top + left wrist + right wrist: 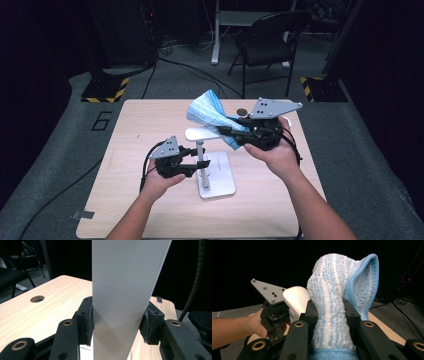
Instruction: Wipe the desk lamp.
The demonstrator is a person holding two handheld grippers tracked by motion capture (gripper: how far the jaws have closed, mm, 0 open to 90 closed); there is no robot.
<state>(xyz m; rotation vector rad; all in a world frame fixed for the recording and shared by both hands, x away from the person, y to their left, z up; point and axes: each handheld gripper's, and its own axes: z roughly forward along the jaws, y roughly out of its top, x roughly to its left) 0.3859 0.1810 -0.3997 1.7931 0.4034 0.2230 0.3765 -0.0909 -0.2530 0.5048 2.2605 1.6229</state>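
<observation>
Left hand-held gripper (pixel 200 164), lower centre of the high view, clamped half-wide on the white stand (pixel 216 180), pads pressing both sides of its upright (pixel 122 290). Right hand-held gripper (pixel 224 131), right of centre, closed on a blue striped sock (pixel 210 112), lifted above the stand's white top piece (pixel 295 298). Stand base flat on the wooden bench (pixel 150 120), mid-frame. Sock bunched between the right jaws (pixel 332 315).

Left tongs (pixel 200 164) clamped low, arm bent inward — right tongs (pixel 227 134) pinched shut, held higher, pointing left
</observation>
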